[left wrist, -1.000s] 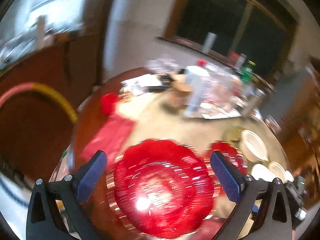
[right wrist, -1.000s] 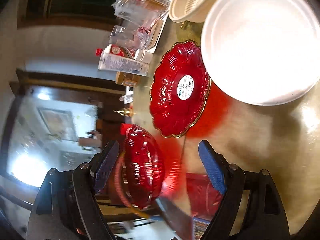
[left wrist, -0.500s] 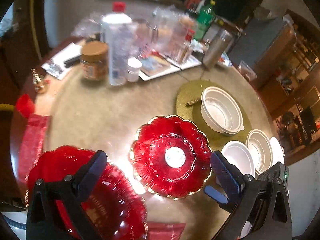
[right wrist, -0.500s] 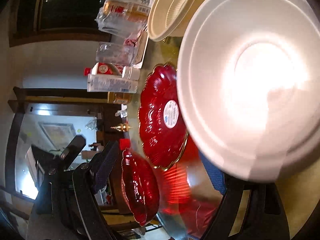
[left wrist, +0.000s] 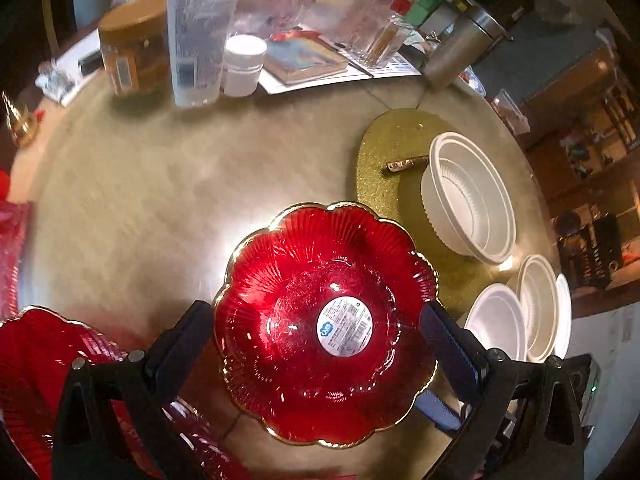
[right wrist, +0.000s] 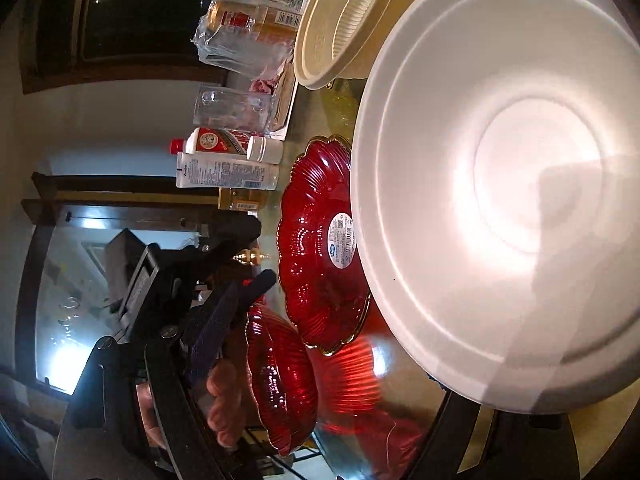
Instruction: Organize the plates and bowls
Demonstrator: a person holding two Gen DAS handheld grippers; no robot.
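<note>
A red scalloped plate (left wrist: 324,320) with a round sticker lies on the round table. My left gripper (left wrist: 313,308) hangs over it, open, a finger at each side of its rim; I cannot tell whether they touch it. A second red plate (left wrist: 40,360) lies at the lower left. In the right wrist view a white bowl (right wrist: 500,200) fills the right side and hides one finger of my open right gripper (right wrist: 316,286); the other finger stands well clear of it. Both red plates, one (right wrist: 320,248) with the sticker and one (right wrist: 280,380) nearer, show there, beside a hand (right wrist: 224,400).
A large white bowl (left wrist: 468,196) sits on a gold mat (left wrist: 384,148), with smaller white bowls (left wrist: 540,304) near the table's right edge. A clear bottle (left wrist: 200,28), brown jar (left wrist: 132,40), white pill bottle (left wrist: 244,64), book and steel flask (left wrist: 460,52) crowd the back.
My left gripper swung right and down, from over the lower-left red plate to over the sticker plate. The right gripper closed in on the white bowl, which now hides one finger.
</note>
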